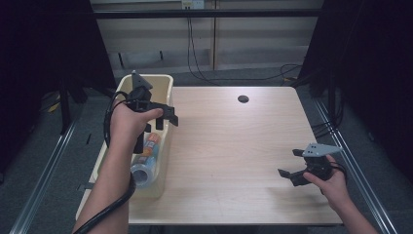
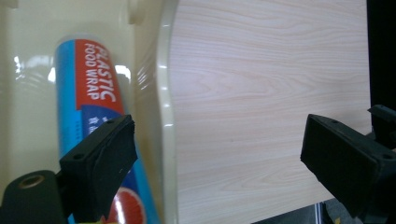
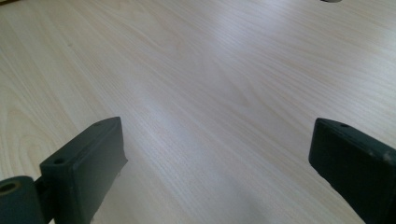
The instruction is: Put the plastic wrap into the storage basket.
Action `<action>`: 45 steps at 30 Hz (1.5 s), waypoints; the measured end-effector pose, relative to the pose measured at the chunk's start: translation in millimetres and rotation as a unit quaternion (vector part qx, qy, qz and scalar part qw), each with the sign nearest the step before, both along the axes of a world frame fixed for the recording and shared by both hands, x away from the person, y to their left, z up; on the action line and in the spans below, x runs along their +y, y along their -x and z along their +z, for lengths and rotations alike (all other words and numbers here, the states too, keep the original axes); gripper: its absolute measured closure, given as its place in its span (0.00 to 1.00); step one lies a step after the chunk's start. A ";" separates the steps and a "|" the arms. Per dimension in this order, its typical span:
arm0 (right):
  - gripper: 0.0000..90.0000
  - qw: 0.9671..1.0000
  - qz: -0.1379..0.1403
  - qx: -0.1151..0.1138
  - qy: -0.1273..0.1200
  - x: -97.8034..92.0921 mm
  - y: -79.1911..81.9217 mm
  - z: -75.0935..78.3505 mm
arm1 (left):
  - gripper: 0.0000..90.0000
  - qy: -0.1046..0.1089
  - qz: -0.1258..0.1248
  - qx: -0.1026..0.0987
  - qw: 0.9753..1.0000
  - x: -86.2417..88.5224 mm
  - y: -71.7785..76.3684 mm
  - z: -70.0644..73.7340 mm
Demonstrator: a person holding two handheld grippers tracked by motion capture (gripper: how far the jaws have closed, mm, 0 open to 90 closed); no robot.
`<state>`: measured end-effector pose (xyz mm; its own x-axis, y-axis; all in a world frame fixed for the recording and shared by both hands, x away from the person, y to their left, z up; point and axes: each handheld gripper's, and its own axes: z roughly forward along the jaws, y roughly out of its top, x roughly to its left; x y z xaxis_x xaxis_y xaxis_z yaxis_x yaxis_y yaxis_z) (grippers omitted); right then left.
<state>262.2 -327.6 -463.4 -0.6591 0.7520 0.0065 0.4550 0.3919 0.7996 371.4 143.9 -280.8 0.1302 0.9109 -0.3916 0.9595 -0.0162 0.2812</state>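
Observation:
A cream plastic bin (image 1: 164, 81) stands along the table's left edge. Inside it lies a blue and orange roll of plastic food wrap (image 1: 152, 144), labelled "PLASTIC FOOD WRAP" in the left gripper view (image 2: 91, 88). My left gripper (image 1: 165, 118) hovers open over the bin's right rim (image 2: 166, 93), one jaw above the roll and the other above the wooden table. In its own view the left gripper (image 2: 219, 135) holds nothing. My right gripper (image 1: 289, 163) is open near the table's front right, and the right gripper (image 3: 217, 133) has only bare wood between its jaws.
A clear plastic item (image 1: 143, 174) lies at the near end of the bin. The light wooden table (image 1: 234, 141) has a dark round hole (image 1: 243, 99) near its far edge. Cables hang behind the table, and dark curtains flank both sides.

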 end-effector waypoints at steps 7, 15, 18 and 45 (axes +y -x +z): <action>0.04 1.000 -0.001 -0.002 0.001 -1.0 0.7 -0.5 | 0.10 0.002 -0.018 -0.004 1.000 -17.7 -2.1 -2.2; 0.04 1.000 0.001 -0.004 0.004 -0.1 1.3 -0.5 | 0.08 0.015 -0.038 -0.012 0.999 -36.9 -5.8 -8.8; 0.04 1.000 0.003 -0.003 0.004 -0.1 1.4 -0.6 | 0.07 0.022 -0.046 -0.013 0.999 -43.0 -6.4 -11.5; 0.04 1.000 0.005 -0.006 0.016 2.0 2.0 -3.8 | 0.06 0.032 -0.100 -0.012 0.994 -94.4 -5.0 -59.0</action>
<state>260.2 -325.6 -467.2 -0.6657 0.7458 -0.0250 0.4416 0.4208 0.7924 376.4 49.6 -339.8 0.3172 0.8391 -0.4420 0.9316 -0.1883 0.3109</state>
